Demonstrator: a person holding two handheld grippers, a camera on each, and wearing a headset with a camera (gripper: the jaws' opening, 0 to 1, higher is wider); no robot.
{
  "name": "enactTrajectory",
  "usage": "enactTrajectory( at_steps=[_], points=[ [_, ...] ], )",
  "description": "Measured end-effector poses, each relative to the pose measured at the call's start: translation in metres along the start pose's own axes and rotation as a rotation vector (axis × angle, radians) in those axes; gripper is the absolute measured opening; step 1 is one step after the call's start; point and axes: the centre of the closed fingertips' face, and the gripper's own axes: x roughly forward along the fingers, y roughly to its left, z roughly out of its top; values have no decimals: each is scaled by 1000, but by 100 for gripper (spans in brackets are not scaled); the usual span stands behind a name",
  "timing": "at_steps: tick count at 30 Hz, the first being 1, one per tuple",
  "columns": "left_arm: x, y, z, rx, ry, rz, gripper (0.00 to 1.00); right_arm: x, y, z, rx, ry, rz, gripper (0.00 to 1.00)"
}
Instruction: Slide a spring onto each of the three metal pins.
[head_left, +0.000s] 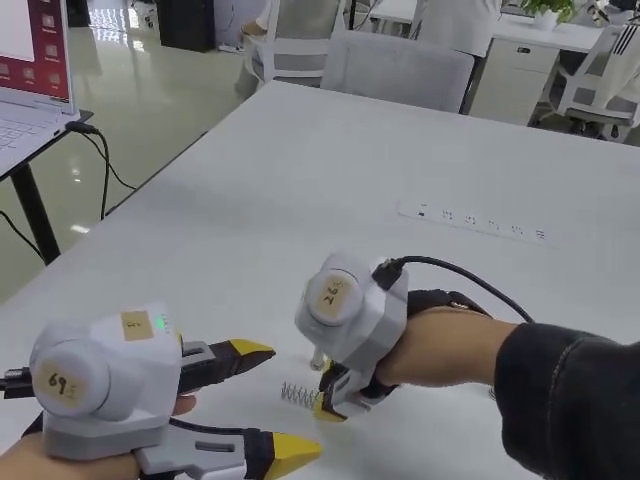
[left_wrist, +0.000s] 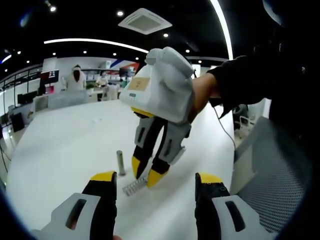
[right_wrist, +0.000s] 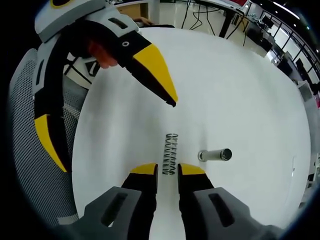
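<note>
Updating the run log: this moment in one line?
right gripper: fingers straddle end of thin metal coil spring lying on white table | short metal pin: upright, bare | left gripper: open, empty

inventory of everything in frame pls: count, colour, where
spring: 1, silver, lying on the table, near end between the right gripper's jaw tips
metal pin: 1, grey, upright on the table beside the spring
table: 1, white
power strip: 1, white, far side of the table
laptop: 1, screen lit, side stand at far left
chairs: several, grey and white, beyond the table
right gripper: 1, white body, black jaws with yellow tips, jaws narrowed around the spring, grip unclear
left gripper: 1, same colours, jaws wide open, pointing toward the spring
right hand: 1, dark sleeve, holding the right gripper
</note>
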Motion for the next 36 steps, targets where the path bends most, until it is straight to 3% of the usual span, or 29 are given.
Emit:
enactTrajectory(
  at_steps=[12,20,27,36],
  points=[
    [-2,-1,0,0,2,-3,58,4,0,-3,18,13,7,10],
    [0,-2,0,1,3,-9,58,4,-2,-3,81,-4,24,8],
    [1,-3,0,2,0,-11,58,4,-1,-3,116,7,5,7],
    [0,-3,-1,6,6,-7,57,3,-1,-2,107,5,-17,7]
  ],
)
